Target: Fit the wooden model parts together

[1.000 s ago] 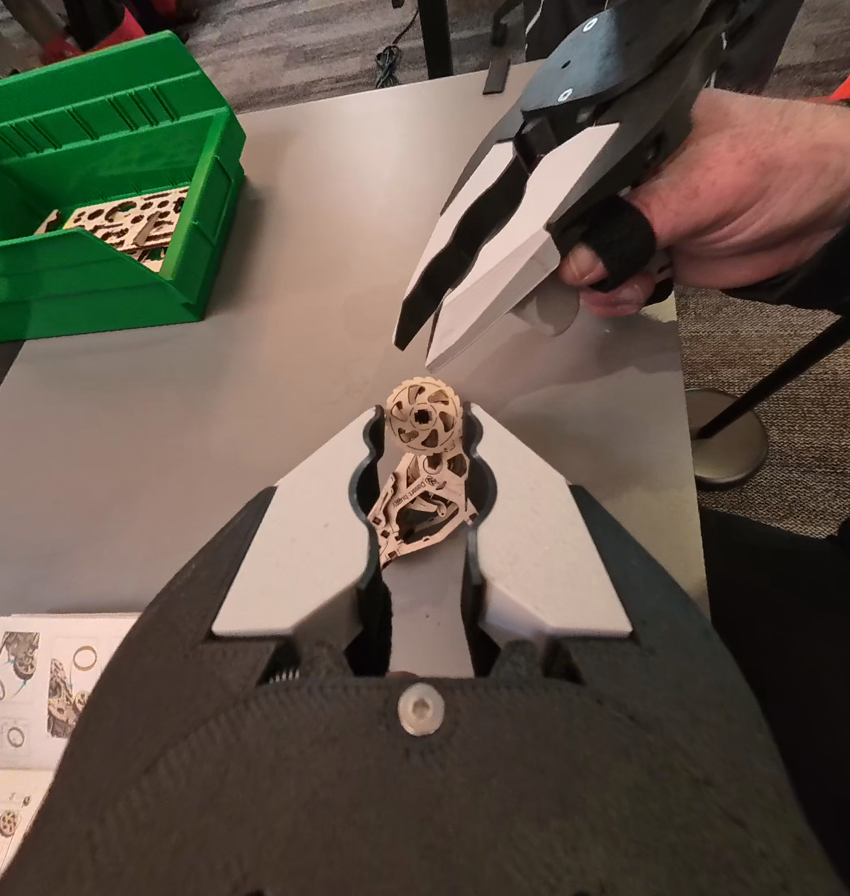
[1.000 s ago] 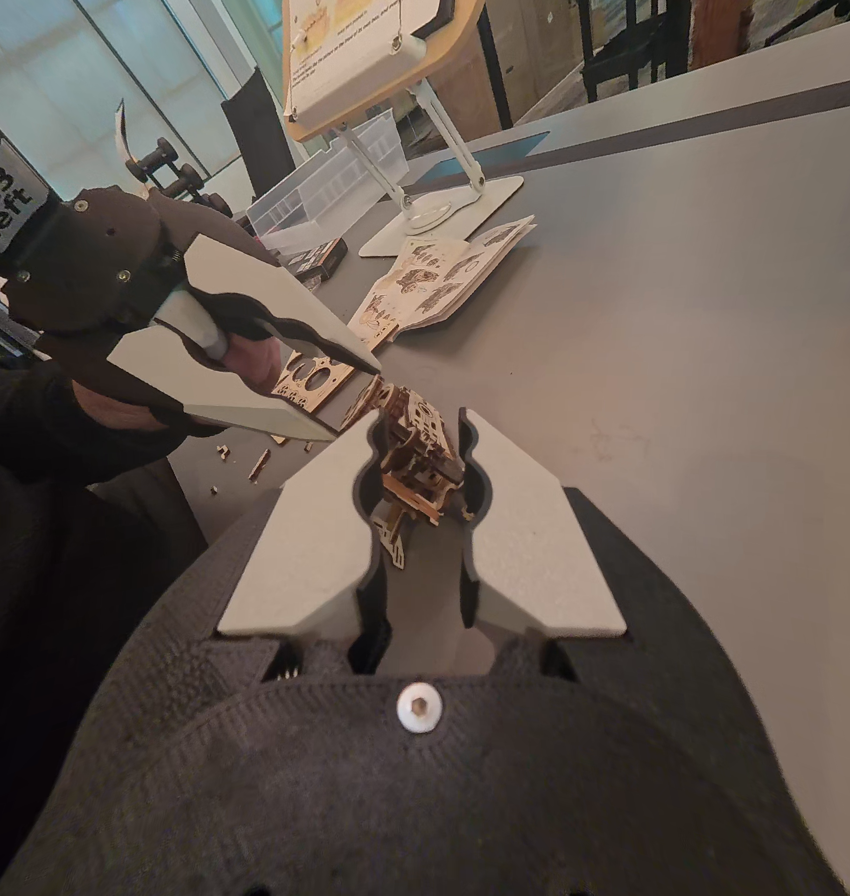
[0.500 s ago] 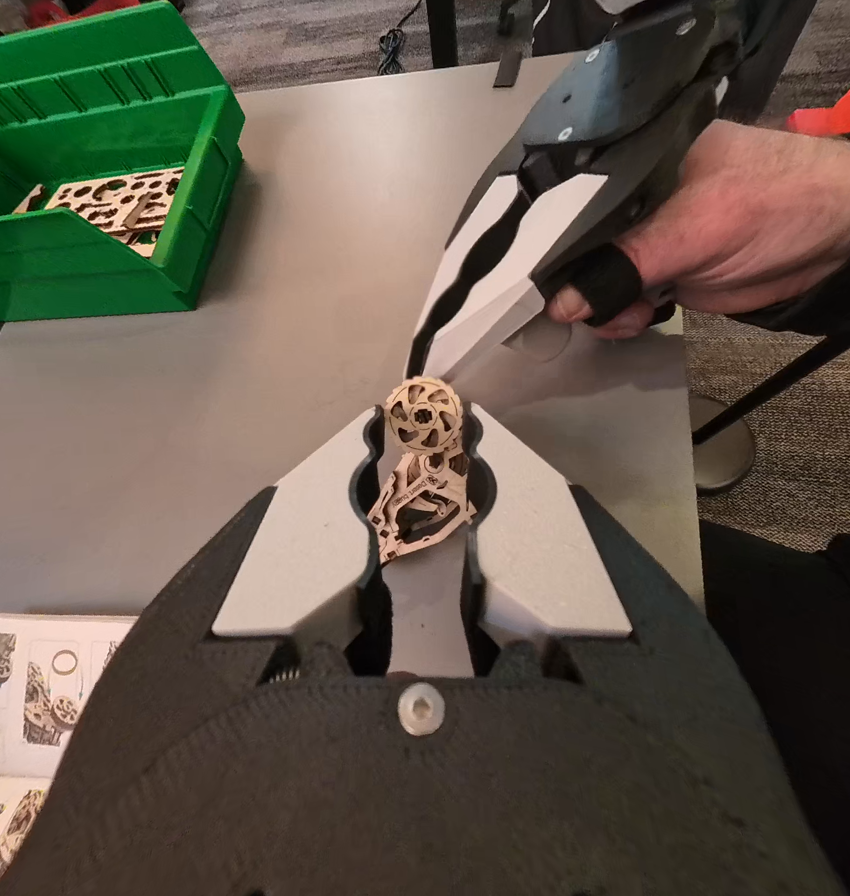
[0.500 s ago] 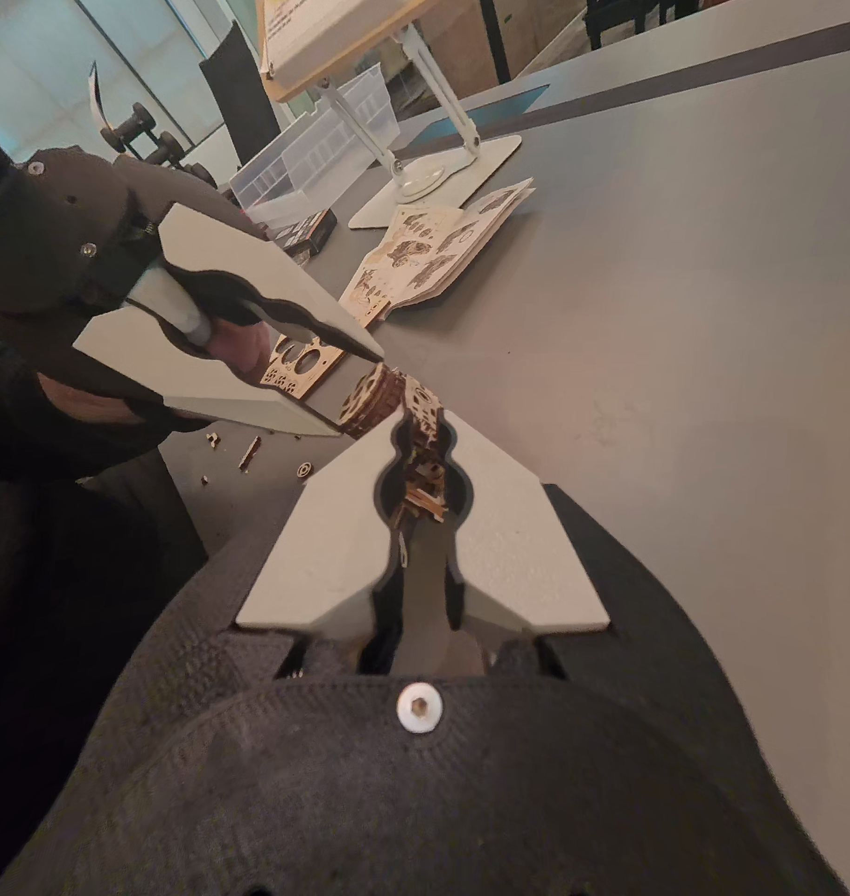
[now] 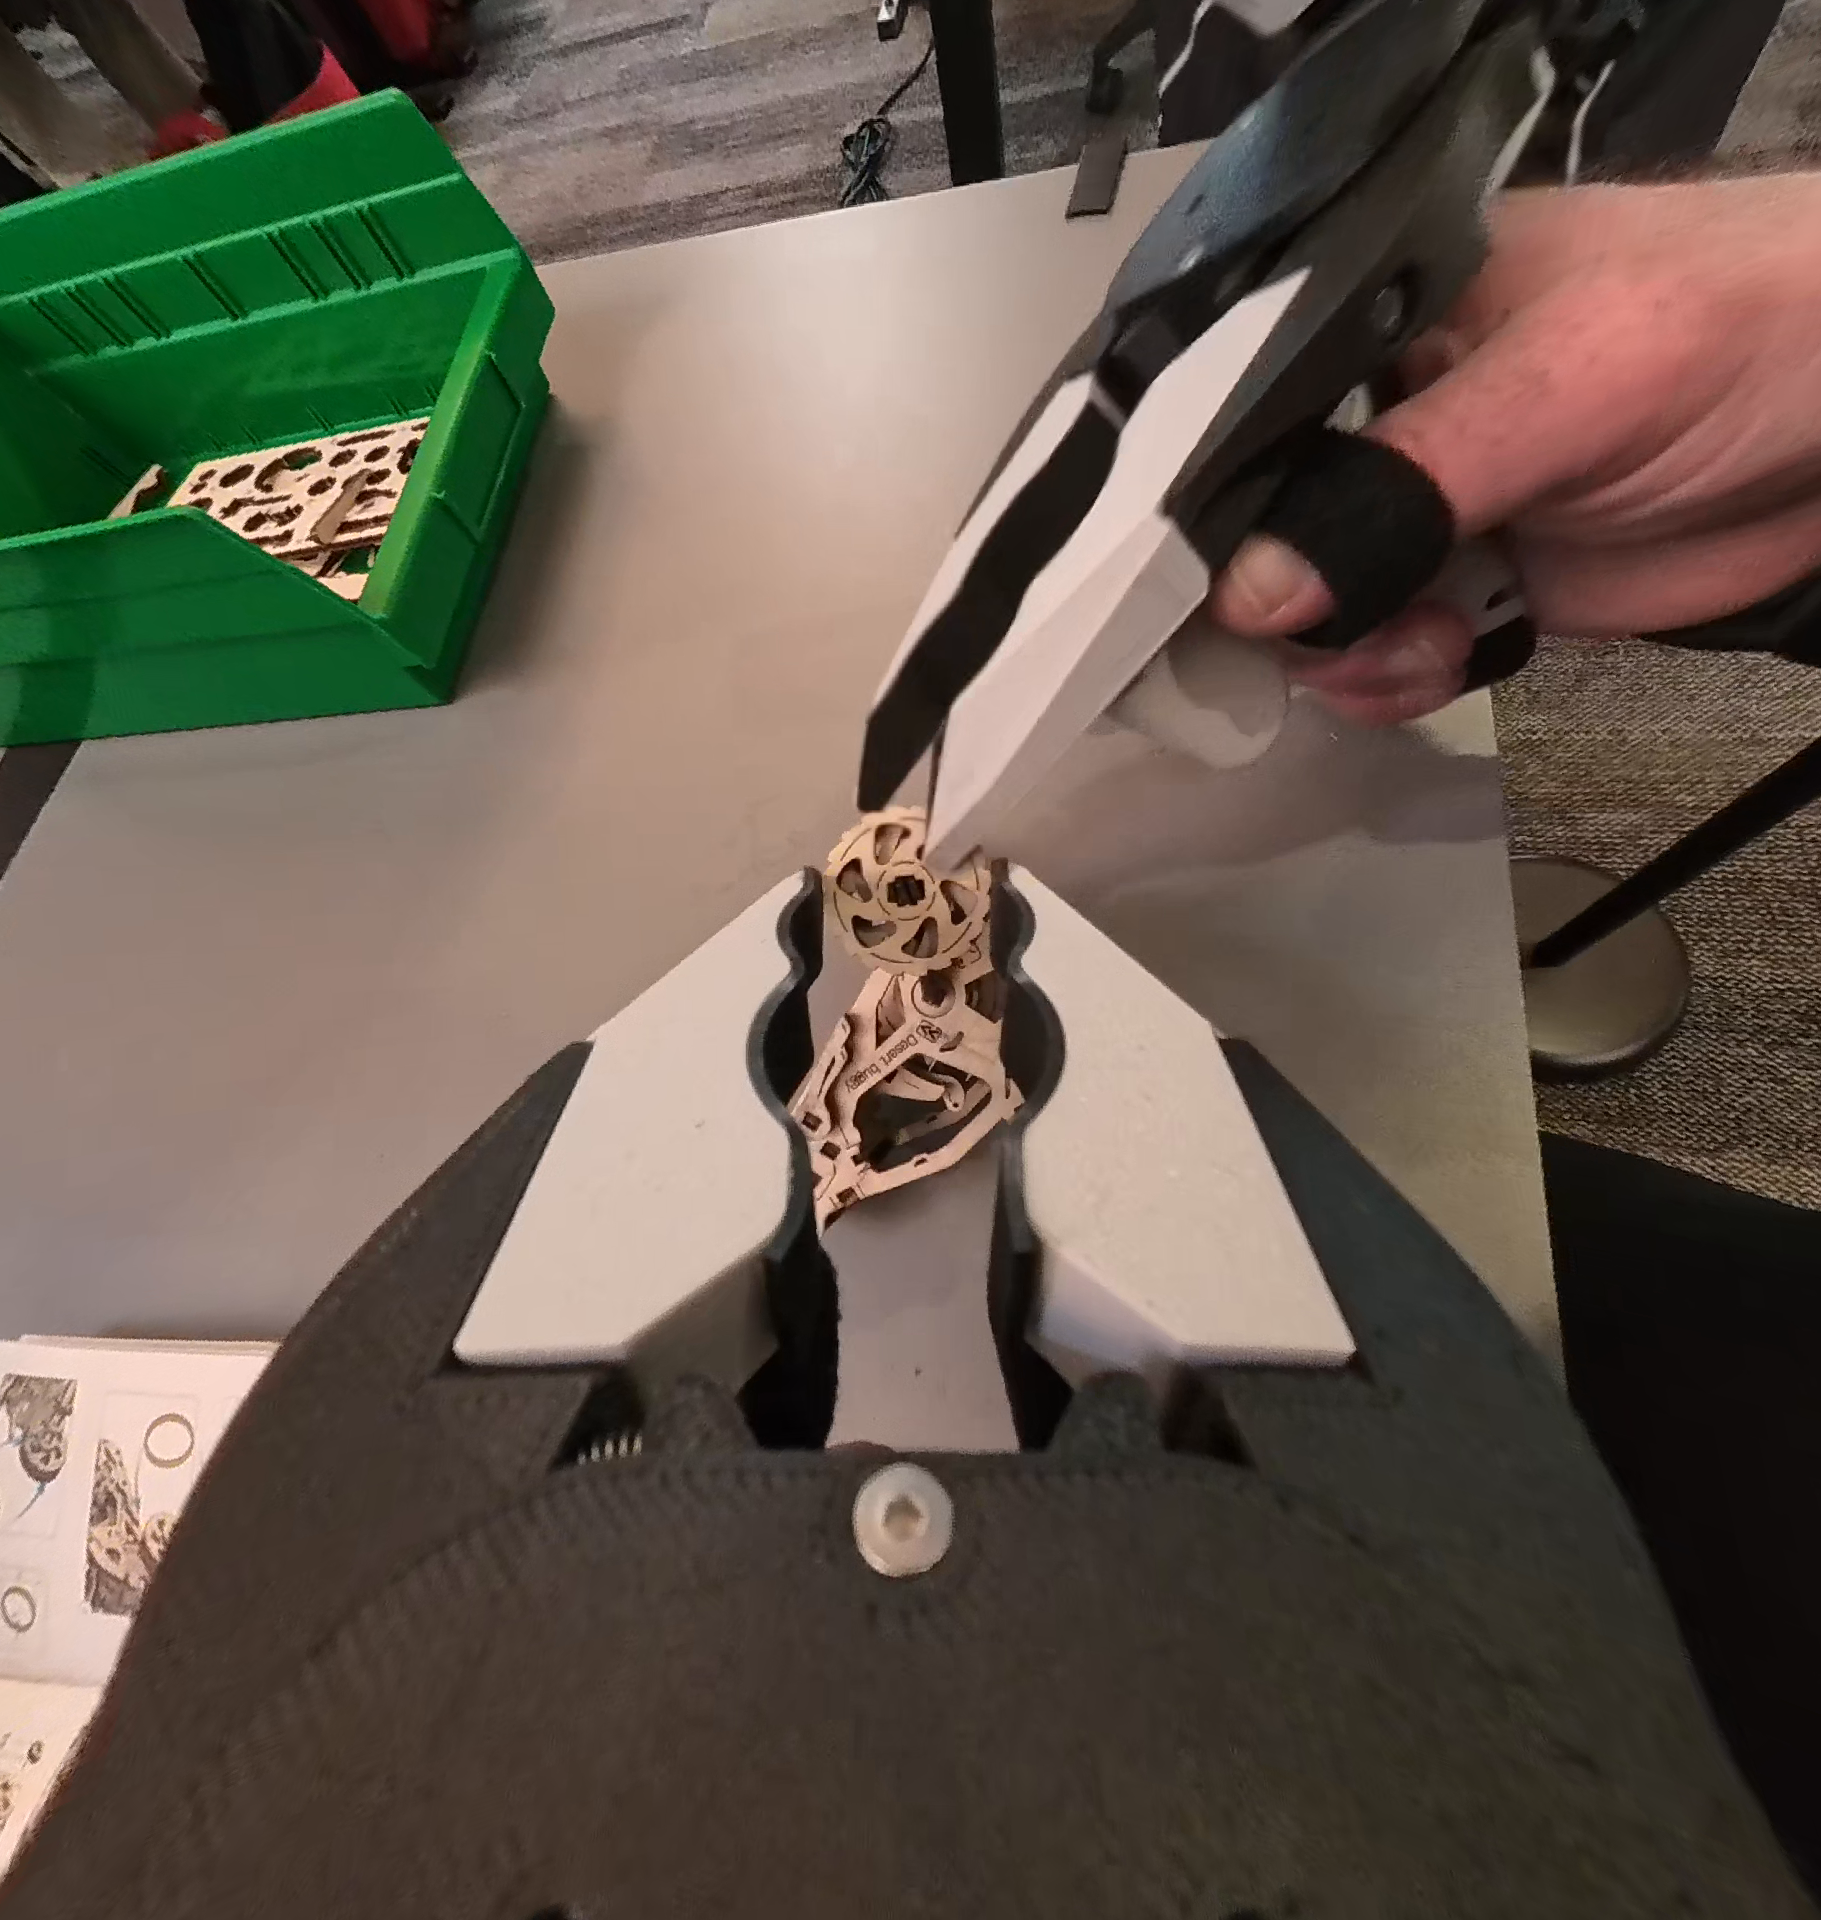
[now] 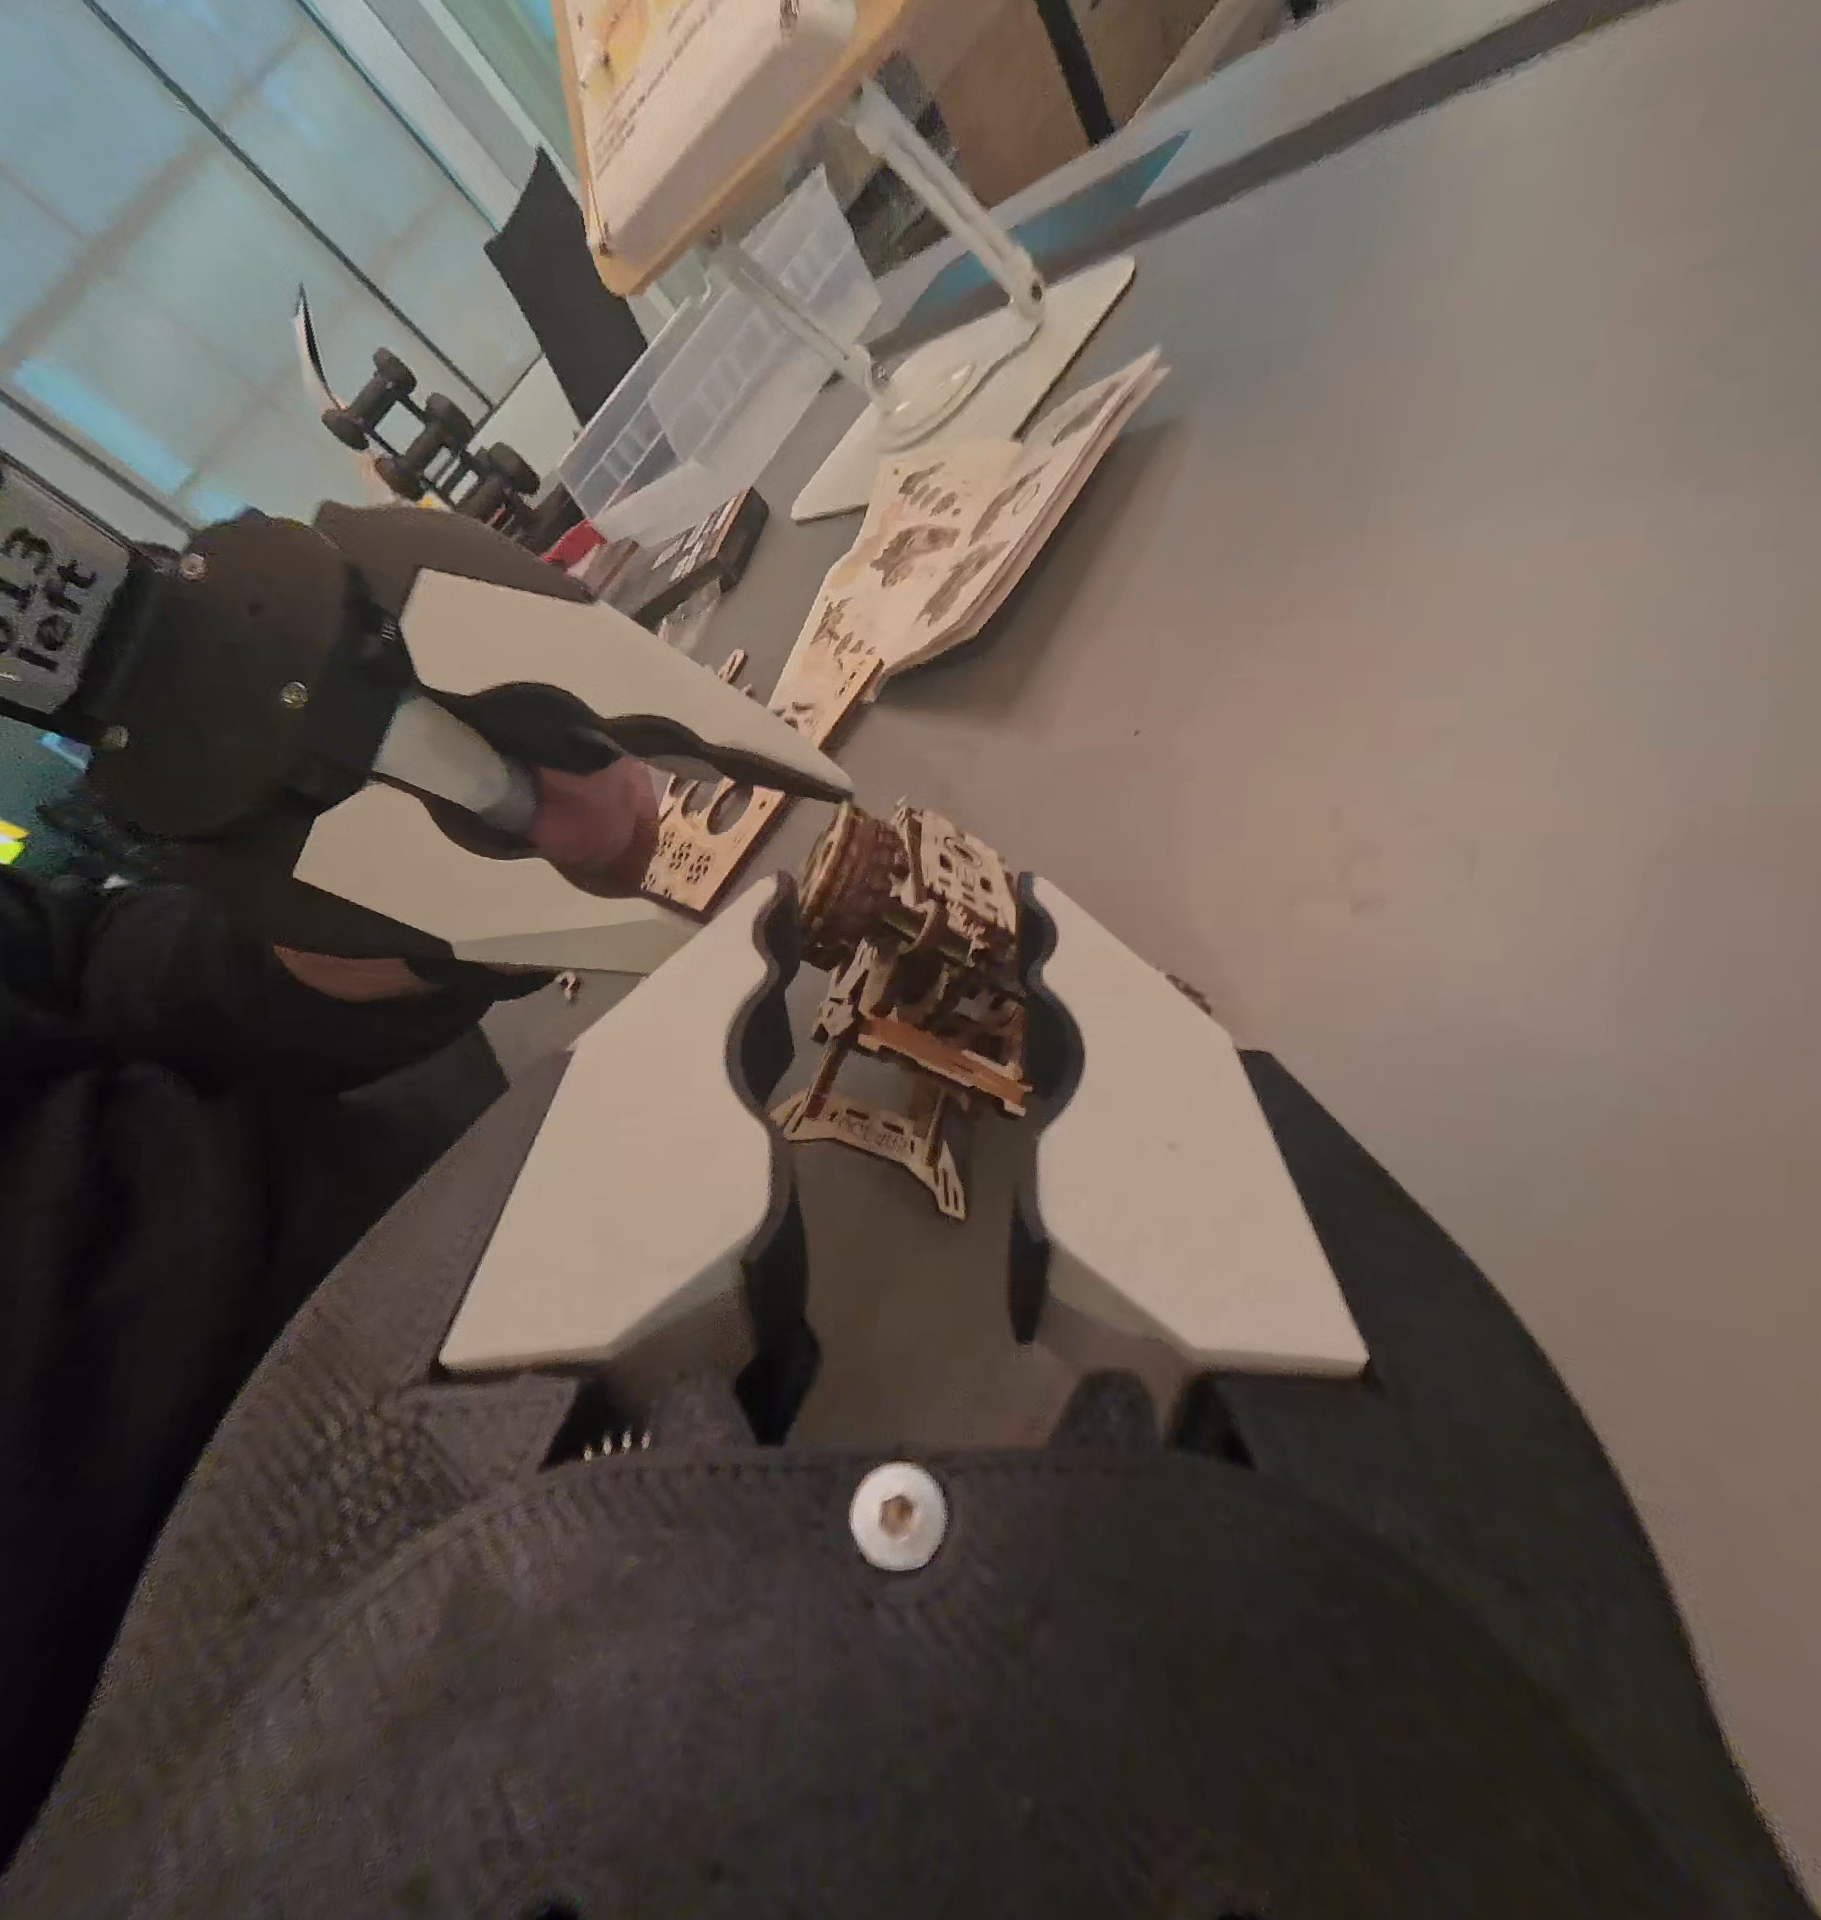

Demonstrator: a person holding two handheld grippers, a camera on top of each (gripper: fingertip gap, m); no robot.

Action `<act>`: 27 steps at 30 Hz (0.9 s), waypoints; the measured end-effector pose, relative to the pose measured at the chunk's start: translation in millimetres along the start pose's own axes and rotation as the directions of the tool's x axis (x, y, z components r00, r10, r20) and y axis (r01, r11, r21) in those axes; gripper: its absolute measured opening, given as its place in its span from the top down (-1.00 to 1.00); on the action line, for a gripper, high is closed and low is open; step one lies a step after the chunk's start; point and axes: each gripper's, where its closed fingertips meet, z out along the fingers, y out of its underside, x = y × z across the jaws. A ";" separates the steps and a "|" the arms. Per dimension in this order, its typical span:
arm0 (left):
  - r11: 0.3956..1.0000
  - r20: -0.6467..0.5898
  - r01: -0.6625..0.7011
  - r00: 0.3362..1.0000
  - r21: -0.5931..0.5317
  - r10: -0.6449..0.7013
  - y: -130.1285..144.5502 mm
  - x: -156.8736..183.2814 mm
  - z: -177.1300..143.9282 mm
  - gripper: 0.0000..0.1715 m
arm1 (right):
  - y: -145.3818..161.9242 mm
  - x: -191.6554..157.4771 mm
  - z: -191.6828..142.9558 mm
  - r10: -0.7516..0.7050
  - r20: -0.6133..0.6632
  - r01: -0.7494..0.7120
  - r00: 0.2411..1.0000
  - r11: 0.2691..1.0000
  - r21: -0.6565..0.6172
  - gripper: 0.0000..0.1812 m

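A small wooden model (image 5: 906, 1081) with a spoked wheel (image 5: 890, 909) at its top sits between the fingers of my left gripper (image 5: 911, 894), which is shut on it above the grey table (image 5: 366, 935). My right gripper (image 5: 901, 816) comes down from the upper right, and its tips meet the wheel's upper edge. In the right wrist view my right gripper (image 6: 901, 894) is open. Its fingers stand on either side of the wheel (image 6: 844, 883) and the model's body (image 6: 937, 935). I cannot tell whether they press on it. The left gripper's upper finger (image 6: 625, 675) reaches the wheel from the left.
A green bin (image 5: 210, 416) holding wooden part sheets stands at the far left. An instruction booklet (image 5: 54, 1507) lies near me on the left. A punched wooden sheet (image 6: 708, 842), an open booklet (image 6: 989, 520), a board on a white stand (image 6: 937, 343) and a clear box (image 6: 719, 384) lie beyond. The table edge (image 5: 1498, 935) is close on the right. Less than 4 cm separates the two grippers' tips.
My right gripper has come down from above the model onto the wheel. Its fingers narrowed half a second ago and have now spread wider around the wheel and body. My left gripper still holds the model.
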 end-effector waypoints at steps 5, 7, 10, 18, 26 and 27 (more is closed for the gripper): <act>1.000 -0.046 0.015 0.999 0.016 -0.014 0.2 2.1 -3.3 0.60 | 0.3 -13.4 3.7 0.057 0.115 -0.058 0.992 0.998 0.004 0.85; 0.995 -0.148 0.073 0.987 0.066 -0.062 -2.0 5.3 -11.5 0.75 | 0.1 -12.8 2.7 0.077 0.139 -0.078 0.987 0.997 0.005 0.85; 0.962 -0.333 0.265 0.915 0.073 -0.227 -1.0 -0.9 -20.3 0.75 | 0.8 -13.2 3.0 0.076 0.154 -0.075 0.985 0.997 -0.010 0.85; 0.920 -0.505 0.391 0.788 -0.029 -0.351 8.6 -0.3 -1.1 0.78 | 0.4 -12.3 3.1 0.081 0.200 -0.075 0.977 0.996 -0.038 0.86; 0.861 -0.586 0.506 0.685 -0.046 -0.433 10.3 2.1 2.3 0.81 | -0.3 -9.7 3.4 0.087 0.204 -0.081 0.975 0.996 -0.038 0.86; 0.860 -0.588 0.508 0.681 -0.049 -0.437 10.4 2.8 2.9 0.81 | -0.7 -9.1 3.7 0.083 0.200 -0.077 0.976 0.996 -0.036 0.87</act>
